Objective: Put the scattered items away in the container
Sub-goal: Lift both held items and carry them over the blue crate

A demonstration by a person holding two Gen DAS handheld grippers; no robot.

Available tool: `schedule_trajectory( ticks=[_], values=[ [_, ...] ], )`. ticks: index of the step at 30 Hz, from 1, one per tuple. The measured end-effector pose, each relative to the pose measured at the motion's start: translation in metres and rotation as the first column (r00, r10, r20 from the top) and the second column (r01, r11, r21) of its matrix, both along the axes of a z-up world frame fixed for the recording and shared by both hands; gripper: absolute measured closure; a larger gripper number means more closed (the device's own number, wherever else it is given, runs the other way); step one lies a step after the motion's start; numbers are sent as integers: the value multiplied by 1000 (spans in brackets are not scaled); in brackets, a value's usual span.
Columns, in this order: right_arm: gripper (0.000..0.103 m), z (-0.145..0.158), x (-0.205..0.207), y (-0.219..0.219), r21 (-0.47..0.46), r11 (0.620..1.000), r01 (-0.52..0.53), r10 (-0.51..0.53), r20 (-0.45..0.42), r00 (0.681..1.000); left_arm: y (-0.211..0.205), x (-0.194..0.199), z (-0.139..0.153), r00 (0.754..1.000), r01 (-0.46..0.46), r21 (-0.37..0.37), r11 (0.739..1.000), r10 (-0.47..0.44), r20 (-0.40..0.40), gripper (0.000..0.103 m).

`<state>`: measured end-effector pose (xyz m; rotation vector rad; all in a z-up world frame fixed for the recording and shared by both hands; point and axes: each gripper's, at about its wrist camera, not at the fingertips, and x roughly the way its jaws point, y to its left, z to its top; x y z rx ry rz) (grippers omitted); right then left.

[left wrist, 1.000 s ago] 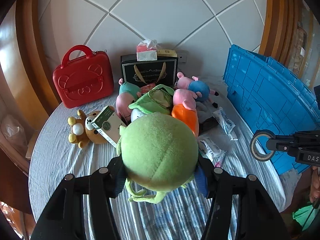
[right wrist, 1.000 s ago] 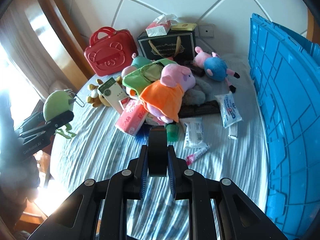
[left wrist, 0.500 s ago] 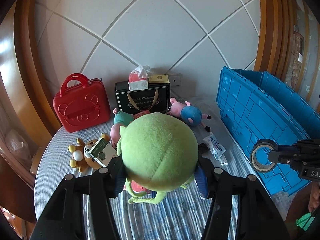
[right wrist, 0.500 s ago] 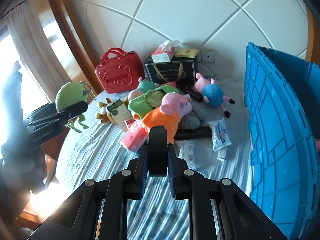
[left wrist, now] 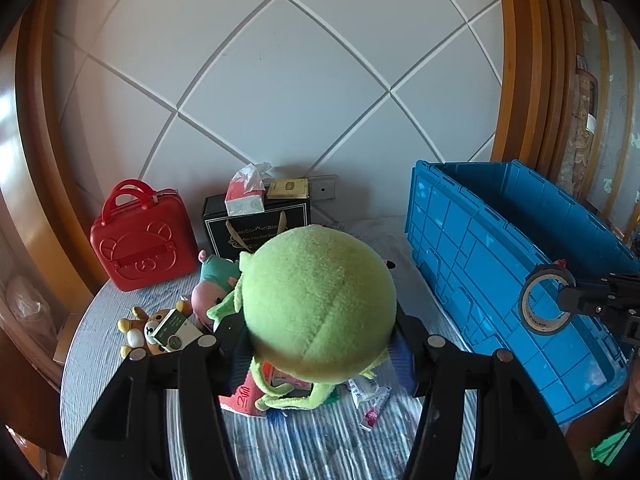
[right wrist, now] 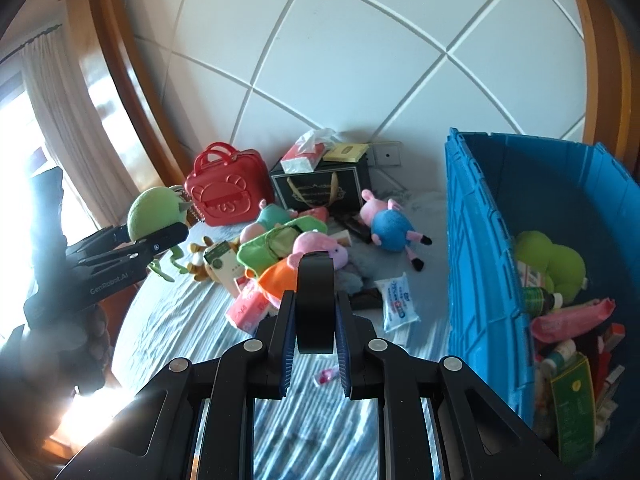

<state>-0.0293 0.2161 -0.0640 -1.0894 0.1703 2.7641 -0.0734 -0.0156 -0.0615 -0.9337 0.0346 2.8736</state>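
Note:
My left gripper (left wrist: 318,344) is shut on a round green plush monster (left wrist: 318,304) and holds it high above the table; it also shows in the right wrist view (right wrist: 154,216). My right gripper (right wrist: 314,320) is shut on a dark roll of tape (right wrist: 315,304), seen from the side in the left wrist view (left wrist: 544,300), held beside the blue crate (left wrist: 480,248). The crate (right wrist: 476,240) stands at the right and holds several items, among them a green plush (right wrist: 548,260). Plush pigs (right wrist: 386,224), tissue packs and sachets lie scattered on the striped cloth.
A red bear case (left wrist: 140,240), a black gift bag (left wrist: 248,228) with a tissue box on top, and a brown bear plush (left wrist: 148,328) sit at the back and left. A wipes pack (right wrist: 396,300) lies near the crate. The wooden frame curves round both sides.
Both grippers have risen well above the table with their loads. The right gripper has moved toward the crate, so its inside now shows.

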Motion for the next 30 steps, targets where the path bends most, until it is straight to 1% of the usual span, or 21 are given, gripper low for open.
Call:
schedule_trajectory(
  ticks=[7, 16, 25, 30],
  values=[
    [86, 19, 25, 33, -3, 999, 40, -40, -37, 999, 41, -9, 9, 999, 38, 1, 999, -38, -10, 47],
    [86, 45, 55, 77, -8, 994, 106, -106, -88, 990, 101, -27, 18, 994, 111, -2, 994, -111, -12, 47],
    [86, 57, 85, 119, -18, 981, 193, -194, -110, 975, 162, -49, 26, 980, 200, -2, 980, -200, -18, 47],
    [86, 64, 102, 139, -24, 968, 248, -249, -119, 961, 199, -60, 30, 965, 261, -4, 965, -261, -18, 47]
  ],
)
